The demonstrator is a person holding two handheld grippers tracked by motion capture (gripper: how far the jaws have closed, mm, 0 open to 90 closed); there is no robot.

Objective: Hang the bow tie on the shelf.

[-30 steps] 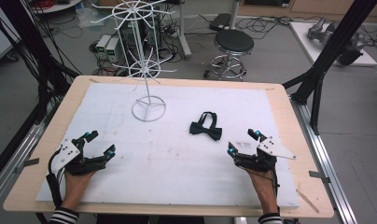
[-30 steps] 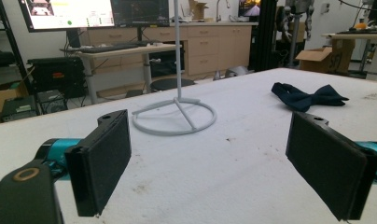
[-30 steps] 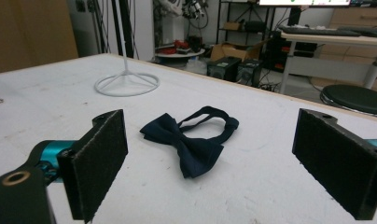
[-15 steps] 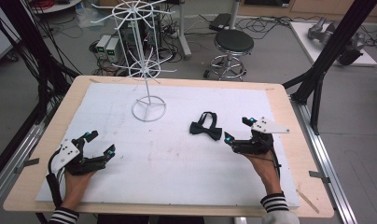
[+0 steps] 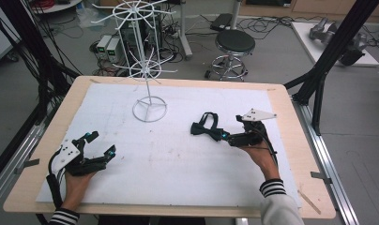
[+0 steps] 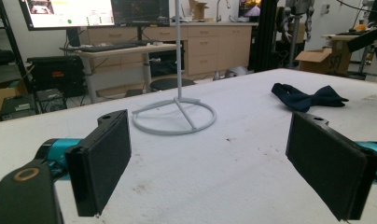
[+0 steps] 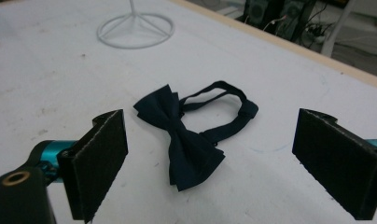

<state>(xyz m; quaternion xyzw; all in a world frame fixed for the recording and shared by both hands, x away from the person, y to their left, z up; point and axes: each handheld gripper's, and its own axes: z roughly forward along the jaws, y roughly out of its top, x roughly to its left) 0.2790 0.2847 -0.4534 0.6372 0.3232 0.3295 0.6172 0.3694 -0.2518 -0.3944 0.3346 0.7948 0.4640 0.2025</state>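
Right tool point(image 5: 223, 136), jaws spread wide & holding nothing, sits just beside a dark bow tie point(image 5: 205, 127) lying flat on the desk point(image 5: 178, 159); left tool point(image 5: 101, 144) rests wide open, well apart.

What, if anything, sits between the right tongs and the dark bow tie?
Nothing visible. The right tongs are open, and the dark navy fabric bow tie lies flat on the white foam mat straight ahead between their jaws.
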